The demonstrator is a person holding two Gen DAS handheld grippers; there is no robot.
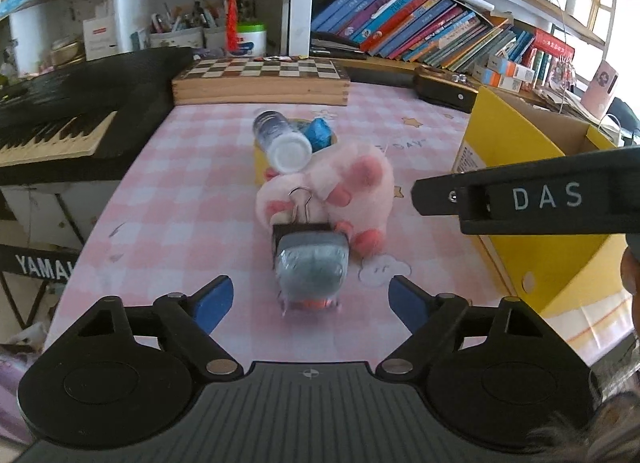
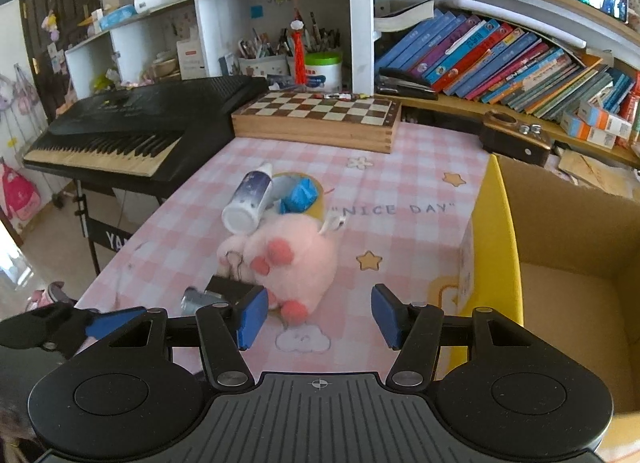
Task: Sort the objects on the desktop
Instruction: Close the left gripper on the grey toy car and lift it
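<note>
A small heap lies mid-table on the pink checked cloth (image 1: 180,191). It holds a pink plush toy (image 1: 352,187), a black binder clip (image 1: 300,229) and a grey shiny packet (image 1: 312,267). Behind them a white-capped bottle (image 1: 280,139) leans on a yellow tub (image 1: 260,163) that has a blue crumpled thing (image 1: 320,133) in it. My left gripper (image 1: 311,299) is open; the packet lies just ahead, between the fingertips, and neither pad touches it. My right gripper (image 2: 319,315) is open and empty, just short of the plush toy (image 2: 292,263). The clip (image 2: 230,287) sits by its left fingertip.
An open yellow cardboard box (image 2: 560,263) stands at the table's right edge. A wooden chessboard box (image 2: 316,119) lies at the back, with a black keyboard (image 2: 132,123) off the left edge. Bookshelves rise behind. The left gripper (image 2: 96,323) shows at the right wrist view's lower left.
</note>
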